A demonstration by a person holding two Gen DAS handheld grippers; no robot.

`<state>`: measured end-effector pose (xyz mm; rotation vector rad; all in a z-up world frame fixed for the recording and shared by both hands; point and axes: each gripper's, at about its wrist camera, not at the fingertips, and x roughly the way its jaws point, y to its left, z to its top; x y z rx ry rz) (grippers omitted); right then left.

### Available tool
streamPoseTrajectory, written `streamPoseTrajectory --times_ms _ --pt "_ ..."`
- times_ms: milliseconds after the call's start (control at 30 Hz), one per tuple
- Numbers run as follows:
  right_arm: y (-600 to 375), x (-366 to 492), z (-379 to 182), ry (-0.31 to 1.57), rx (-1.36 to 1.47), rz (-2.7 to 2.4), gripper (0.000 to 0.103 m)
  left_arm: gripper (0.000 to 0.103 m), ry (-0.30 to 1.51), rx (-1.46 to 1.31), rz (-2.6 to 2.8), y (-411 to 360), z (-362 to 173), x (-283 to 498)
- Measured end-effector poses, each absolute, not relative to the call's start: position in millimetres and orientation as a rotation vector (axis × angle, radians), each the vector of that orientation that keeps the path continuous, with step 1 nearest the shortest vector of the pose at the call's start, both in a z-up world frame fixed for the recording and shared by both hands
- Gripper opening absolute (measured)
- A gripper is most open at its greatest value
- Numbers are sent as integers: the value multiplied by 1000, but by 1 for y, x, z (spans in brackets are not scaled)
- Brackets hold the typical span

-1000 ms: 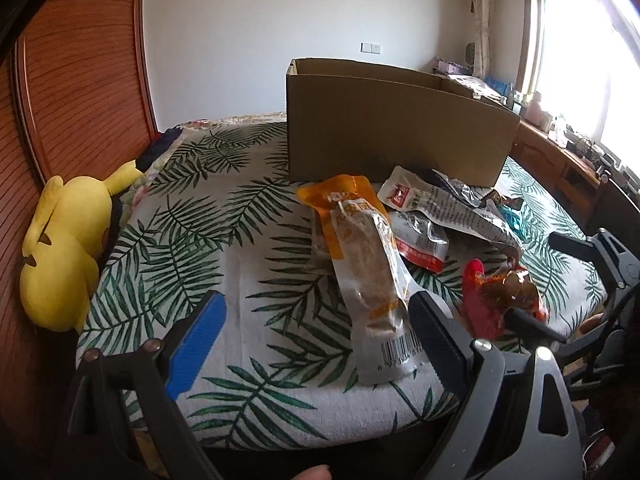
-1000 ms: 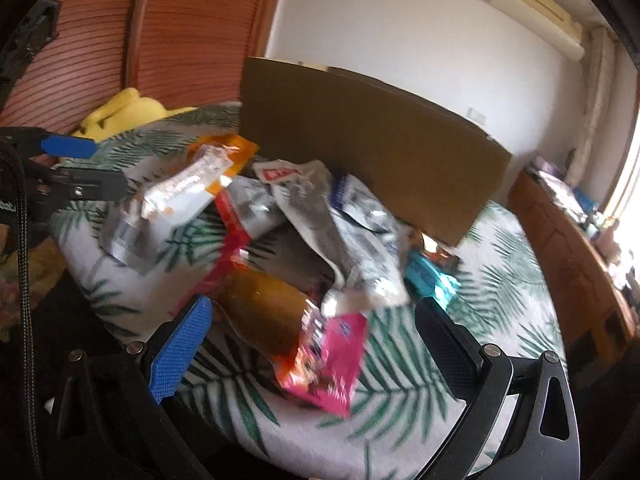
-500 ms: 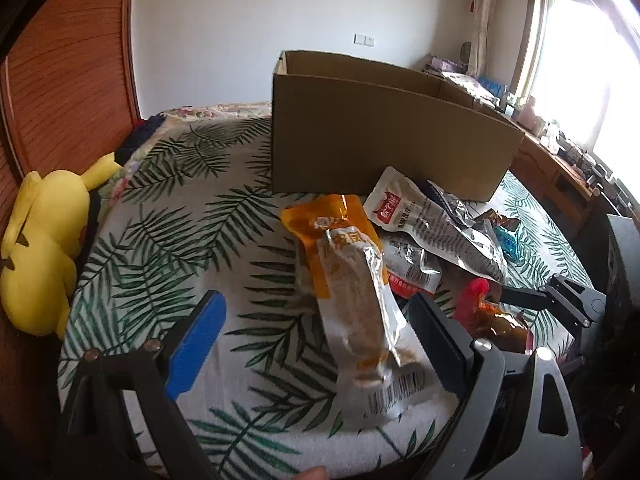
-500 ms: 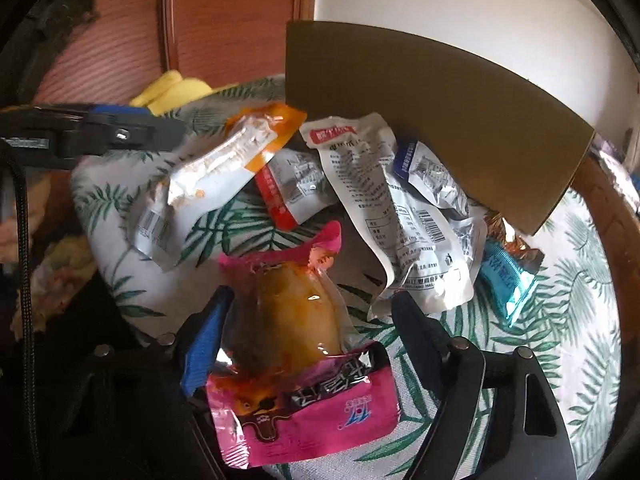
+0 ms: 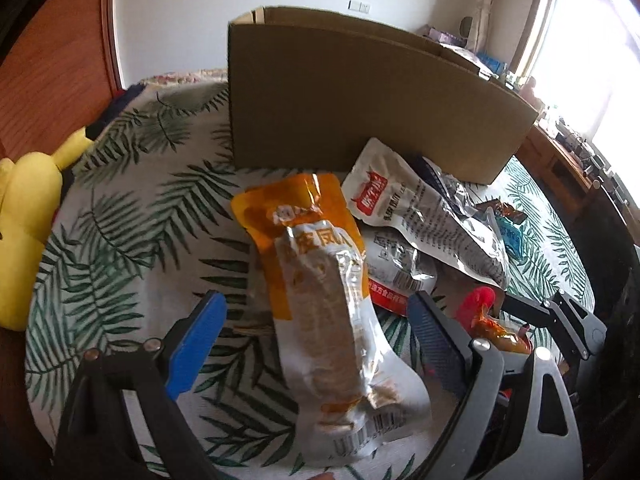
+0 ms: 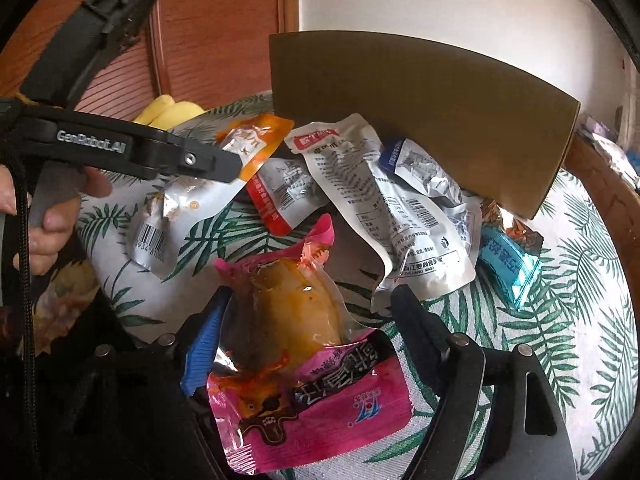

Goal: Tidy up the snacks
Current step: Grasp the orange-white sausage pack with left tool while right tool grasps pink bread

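The right gripper (image 6: 308, 320) straddles the pink snack pouch (image 6: 304, 364) at lower centre, jaws apart, not yet pinching — likely lined up for the cardboard box (image 6: 420, 112) above; the left gripper (image 5: 316, 332) likewise brackets the orange pouch (image 5: 320, 280), open.

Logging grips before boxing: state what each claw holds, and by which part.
Left claw: nothing; open astride the orange packet. Right claw: pink packet between its jaws at mid-body; grip cannot be told.

White wall (image 5: 240, 8), bright window (image 5: 592, 52)
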<state>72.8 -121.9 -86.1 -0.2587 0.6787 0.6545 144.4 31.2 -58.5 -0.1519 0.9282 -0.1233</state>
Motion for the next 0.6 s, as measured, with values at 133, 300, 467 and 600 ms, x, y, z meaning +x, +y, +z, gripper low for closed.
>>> streamPoseTrajectory --times_ms 133,300,467,600 --pt "-124 72 -87 670 -252 650 81 85 947 -149 -113 30 -63 150" --pt "-122 73 -88 669 -256 652 81 74 975 -151 -93 34 -69 158" --pt "-118 72 -88 670 -262 654 81 57 943 -169 -95 42 -70 155" --pt "-116 74 -85 682 -271 656 81 51 928 -232 -133 54 -70 150"
